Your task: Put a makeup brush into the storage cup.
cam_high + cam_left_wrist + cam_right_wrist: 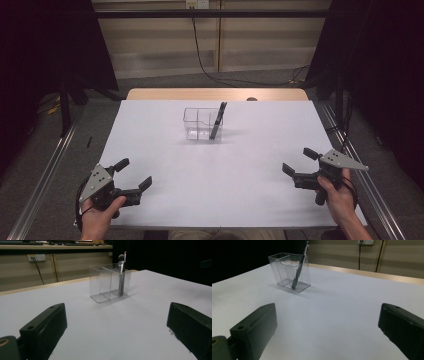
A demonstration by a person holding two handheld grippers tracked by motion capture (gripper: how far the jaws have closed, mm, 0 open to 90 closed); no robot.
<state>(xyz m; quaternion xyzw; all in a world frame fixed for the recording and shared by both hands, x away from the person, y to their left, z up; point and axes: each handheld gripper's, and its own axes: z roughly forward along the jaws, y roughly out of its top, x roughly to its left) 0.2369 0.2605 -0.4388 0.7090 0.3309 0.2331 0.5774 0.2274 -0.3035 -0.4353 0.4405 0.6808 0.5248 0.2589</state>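
White surface (165,200) carries a clear divided organizer (202,124) with a brush (217,120) leaning nearly upright, far ahead between left hand-held gripper (134,173) and right hand-held gripper (299,161), both wide open, empty.

Left gripper (133,173) held low at near left, jaws spread wide. Right gripper (298,160) held at near right, jaws likewise spread.

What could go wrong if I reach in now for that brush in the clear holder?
The brush leans tilted in the end compartment of the clear holder, so a jaw pushing it sideways might tip the light-looking holder. Its see-through walls are easy to misjudge and could be clipped. Both the left gripper and the right gripper sit open and far back, so a long reach may drift off line.
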